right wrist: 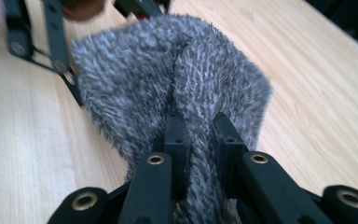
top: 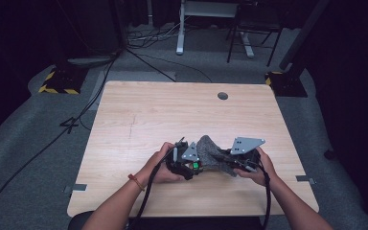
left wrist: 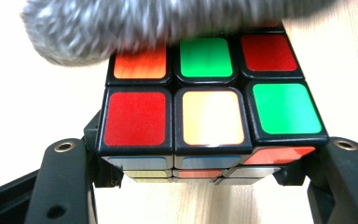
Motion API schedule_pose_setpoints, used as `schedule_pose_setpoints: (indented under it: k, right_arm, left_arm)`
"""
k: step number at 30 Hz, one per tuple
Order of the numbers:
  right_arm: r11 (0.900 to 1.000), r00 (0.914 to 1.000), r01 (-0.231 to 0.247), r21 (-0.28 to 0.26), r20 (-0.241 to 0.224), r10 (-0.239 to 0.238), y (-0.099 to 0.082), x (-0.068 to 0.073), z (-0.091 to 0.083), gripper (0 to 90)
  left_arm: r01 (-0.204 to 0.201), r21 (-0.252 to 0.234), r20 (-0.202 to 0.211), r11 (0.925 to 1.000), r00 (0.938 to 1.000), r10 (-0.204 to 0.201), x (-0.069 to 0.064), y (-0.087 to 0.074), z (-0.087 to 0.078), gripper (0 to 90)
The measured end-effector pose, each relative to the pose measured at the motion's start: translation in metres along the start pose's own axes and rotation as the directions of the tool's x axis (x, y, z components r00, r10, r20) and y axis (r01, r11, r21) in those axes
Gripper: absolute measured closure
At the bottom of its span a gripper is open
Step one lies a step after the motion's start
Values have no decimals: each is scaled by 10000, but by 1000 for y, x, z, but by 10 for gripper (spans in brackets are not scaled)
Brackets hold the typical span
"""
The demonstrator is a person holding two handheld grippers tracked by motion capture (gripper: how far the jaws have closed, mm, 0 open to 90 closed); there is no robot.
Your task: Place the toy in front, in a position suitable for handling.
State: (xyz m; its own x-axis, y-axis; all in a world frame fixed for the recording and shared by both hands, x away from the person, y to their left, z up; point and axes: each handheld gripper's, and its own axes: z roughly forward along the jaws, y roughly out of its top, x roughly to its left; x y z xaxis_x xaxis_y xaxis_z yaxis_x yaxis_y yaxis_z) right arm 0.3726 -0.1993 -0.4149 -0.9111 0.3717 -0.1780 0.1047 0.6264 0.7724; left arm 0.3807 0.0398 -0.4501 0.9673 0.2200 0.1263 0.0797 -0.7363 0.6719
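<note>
**Cloth laid over a gripped puzzle cube**

The left gripper [top: 184,163] has its jaws clamped on the two sides of a puzzle cube [left wrist: 205,112], held just above the wooden surface [top: 172,110] near its front edge. The right gripper [right wrist: 200,140] pinches a fold of fuzzy grey cloth [right wrist: 168,84] between its jaws. The cloth drapes across the far edge of the cube's top face, touching it.

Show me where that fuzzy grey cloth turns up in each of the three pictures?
High view: the grey cloth lies low centre, between both tongs.
Left gripper view: along the top edge, over the cube.
Right gripper view: centre, pinched.
Shared landmark: the wooden table.
</note>
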Motion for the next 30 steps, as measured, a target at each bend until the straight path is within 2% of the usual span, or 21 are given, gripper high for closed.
schedule_pose_setpoints:
  k: [2,5,8,11,17,22,27,30]
  right_arm:
    - [9992,9994,317,-262,-129,-321,9,8,0,796]
    - [9970,9969,758,-132,-186,-761,17,17,6,796]
    - [9963,9962,852,-77,-166,-853,20,20,10,796]
    - [9960,9960,894,-46,-23,-894,20,21,10,796]
    - [9992,9989,376,135,276,-379,7,7,7,797]
    - [9994,9994,-52,338,332,41,-7,-2,6,797]
    - [9993,9993,-73,368,361,60,-10,-3,5,797]
    - [9998,9993,-43,188,379,36,-8,-2,1,797]
  left_arm:
    - [-124,131,61,9998,9999,124,-3,3,6,340]
    - [-262,310,100,9992,9996,259,-6,5,10,340]
    - [-171,296,118,9994,9998,167,-6,4,10,340]
    - [-253,307,3,9992,9997,253,-6,5,8,340]
    - [-119,192,-33,9997,9999,120,-4,3,2,340]
    - [86,-325,-110,9994,9999,-90,0,2,-10,340]
    - [131,-381,-169,9992,9998,-138,1,0,-16,340]
    - [257,-382,-164,9989,9995,-264,2,-1,-17,340]
